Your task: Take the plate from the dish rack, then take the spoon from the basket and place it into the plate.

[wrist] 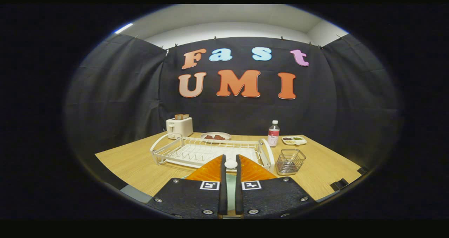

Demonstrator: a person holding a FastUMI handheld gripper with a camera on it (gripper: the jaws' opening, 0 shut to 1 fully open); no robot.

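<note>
In the gripper view, the gripper [230, 164] sits low over the near edge of the wooden surface [140, 167], level and pointing straight ahead toward 12 o'clock. Its two fingers [210, 171] are drawn close, and between them stands a thin, pale, glassy strip with a small white rounded piece at the tips; it looks like the bowl end and handle of the spoon [230, 164] pinched edge-on, though the view is too tight to be certain that both fingers press on it.

Just beyond the fingertips, at 12 o'clock, lies the white wire dish rack [196, 150], its slots standing bare and its looped handles rising at both ends. At about 1 o'clock from the fingers, just beside the rack's right end, stands the metal mesh basket [290, 162], upright.

Behind the rack, at 11 o'clock, a white toaster [179, 126] holds slices of bread. Near it, toward 12 o'clock, is a round plate [215, 136] carrying dark reddish pieces. Further right, at 1 o'clock, a clear bottle [273, 133] with a white cap stands upright, and just beside it lies a small divided tray [294, 140] with bits of food in its compartments.
</note>
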